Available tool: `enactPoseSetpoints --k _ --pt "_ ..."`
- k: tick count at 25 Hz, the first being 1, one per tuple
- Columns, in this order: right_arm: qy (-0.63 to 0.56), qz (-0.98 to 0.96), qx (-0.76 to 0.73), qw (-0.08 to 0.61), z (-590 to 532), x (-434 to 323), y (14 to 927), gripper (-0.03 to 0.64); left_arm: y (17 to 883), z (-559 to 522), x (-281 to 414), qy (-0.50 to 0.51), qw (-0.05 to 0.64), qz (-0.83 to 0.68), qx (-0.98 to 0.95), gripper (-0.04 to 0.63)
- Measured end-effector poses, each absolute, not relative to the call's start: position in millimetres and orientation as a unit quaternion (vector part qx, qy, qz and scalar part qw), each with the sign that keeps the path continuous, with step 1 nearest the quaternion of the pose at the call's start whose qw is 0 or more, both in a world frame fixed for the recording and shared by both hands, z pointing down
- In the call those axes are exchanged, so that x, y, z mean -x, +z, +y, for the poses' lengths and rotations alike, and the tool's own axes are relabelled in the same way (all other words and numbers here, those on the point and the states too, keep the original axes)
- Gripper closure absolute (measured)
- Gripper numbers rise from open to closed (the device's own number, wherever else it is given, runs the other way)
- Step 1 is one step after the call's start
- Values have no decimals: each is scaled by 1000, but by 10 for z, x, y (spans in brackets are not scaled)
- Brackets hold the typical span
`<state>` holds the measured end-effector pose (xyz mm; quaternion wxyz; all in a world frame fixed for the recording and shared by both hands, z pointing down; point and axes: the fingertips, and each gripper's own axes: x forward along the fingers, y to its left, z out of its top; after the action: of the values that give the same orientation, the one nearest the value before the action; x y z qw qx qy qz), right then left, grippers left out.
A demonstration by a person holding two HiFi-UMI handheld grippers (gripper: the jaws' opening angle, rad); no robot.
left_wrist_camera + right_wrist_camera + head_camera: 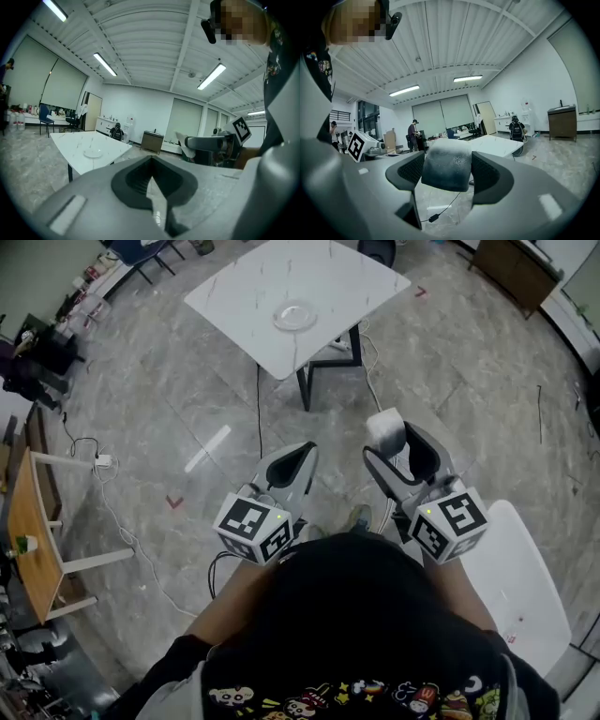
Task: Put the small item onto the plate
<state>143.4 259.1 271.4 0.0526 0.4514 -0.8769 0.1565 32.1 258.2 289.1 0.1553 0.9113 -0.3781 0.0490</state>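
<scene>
head view: you hold the small item (385,428) clamped between the jaws of the right gripper (396,450), well short of the table's (234,287) near corner. the plate (294,315) sits bare, inward from that corner. the left gripper (305,452) has its jaws together with nothing between them. pickup looks done; carrying and placing remain.

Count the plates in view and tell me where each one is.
1. The plate sits near the middle of the white table. No other shows, though clutter at the room's edges could hide more.
</scene>
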Motion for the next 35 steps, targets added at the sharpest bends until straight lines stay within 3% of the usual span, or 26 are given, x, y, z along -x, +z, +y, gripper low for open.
enactPoseSetpoints --k 18,35 --pt "178 -898 -398 56 1956 -2188 2960 281 3137 2130 -1148 75 177 -422 -886 595" --pt "186 -897 -392 83 1089 -1750 3139 281 3394 1239 -802 71 203 -416 -883 594"
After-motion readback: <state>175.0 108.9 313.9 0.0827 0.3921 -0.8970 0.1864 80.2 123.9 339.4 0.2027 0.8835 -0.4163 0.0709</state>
